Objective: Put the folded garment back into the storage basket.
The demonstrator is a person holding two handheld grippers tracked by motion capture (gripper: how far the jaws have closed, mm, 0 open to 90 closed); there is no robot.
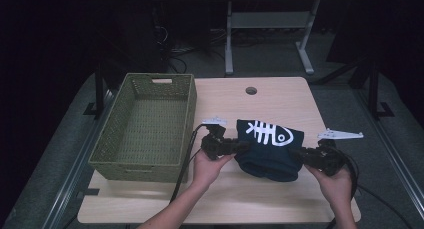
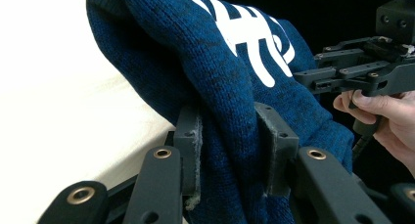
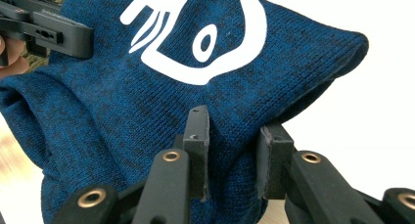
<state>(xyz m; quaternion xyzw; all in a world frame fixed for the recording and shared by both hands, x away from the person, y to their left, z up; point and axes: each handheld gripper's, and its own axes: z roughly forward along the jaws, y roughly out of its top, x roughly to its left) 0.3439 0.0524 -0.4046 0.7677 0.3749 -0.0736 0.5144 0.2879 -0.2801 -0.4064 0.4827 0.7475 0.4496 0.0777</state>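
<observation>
Blue knitted fabric, a folded sweater [image 1: 270,150] with a white fish-skeleton print [image 1: 269,132], is held between 2 grippers above the near half of a pale wooden table [image 1: 280,96]. In the high view the left gripper [image 1: 239,147] pinches the sweater's left side and the right gripper [image 1: 299,154] pinches its right side, each carried by a hand [image 1: 210,165] that comes in from the bottom edge. In the left gripper view the jaws are closed onto a thick bunch of the knit, the pads [image 2: 192,150] pressing it from both sides, with the other gripper seen farther off at the right. In the right gripper view the jaws likewise clamp a fold of the same knit just below the print's round fish head [image 3: 210,43], the pads [image 3: 199,145] tight against the cloth. The lower part of the sweater sags between the 2 grips. A green woven basket [image 1: 187,114] stands on the table's left side, just beside the left gripper but apart from the sweater.
</observation>
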